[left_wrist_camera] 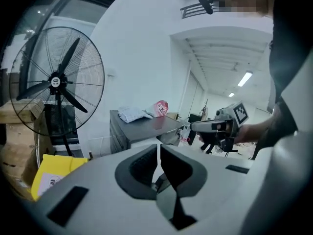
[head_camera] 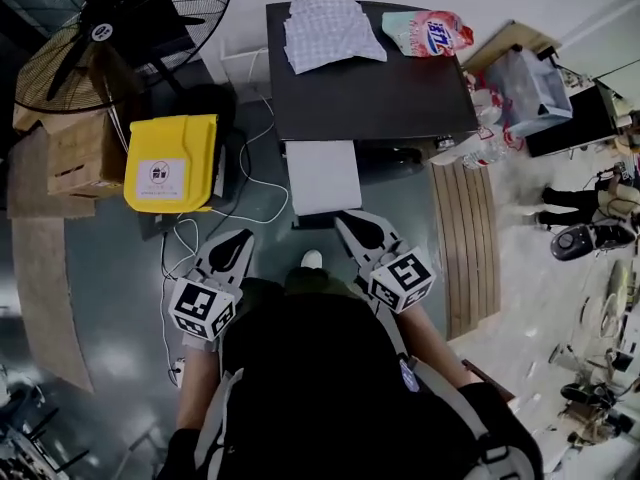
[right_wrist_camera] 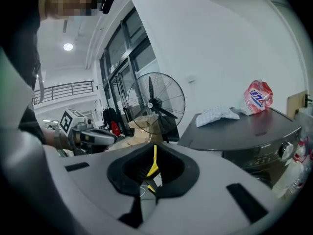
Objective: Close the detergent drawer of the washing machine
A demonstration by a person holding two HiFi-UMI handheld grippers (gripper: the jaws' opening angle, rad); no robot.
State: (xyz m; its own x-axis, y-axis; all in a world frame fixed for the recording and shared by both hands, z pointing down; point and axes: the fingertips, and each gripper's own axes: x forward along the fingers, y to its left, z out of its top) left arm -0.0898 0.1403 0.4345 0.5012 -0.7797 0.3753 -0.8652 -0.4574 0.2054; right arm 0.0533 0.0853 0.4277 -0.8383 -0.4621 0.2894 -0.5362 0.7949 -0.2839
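Washing machine (head_camera: 370, 88), boxy, dark grey on top, dead ahead across the grey floor. On its top, a folded checked cloth (head_camera: 330, 30) and a pink-and-teal plastic detergent bag (head_camera: 432, 32), lying flat.

Left of the machine on the floor, yellow hard-plastic lidded bin (head_camera: 172, 161), lid down, contents unseen.

Jutting from the machine's front, left of centre, a flat white rectangular panel, taken to be the pulled-out detergent drawer (head_camera: 322, 176). Plain white from above, nothing readable inside. Long axis straight out from the machine toward the person, so closing judged to mean a push back along that line, away from the body.

Nearest the body, two grey two-jaw tools with marker cubes: left gripper (head_camera: 240, 238) and right gripper (head_camera: 348, 220). Both with jaws pressed together, nothing between them.

Drawer ahead of the two and between them. Right gripper's tip just beside the drawer's near edge, touching or not unclear. Left gripper off to the drawer's left, farther away. Right hand judged the nearer for the push.
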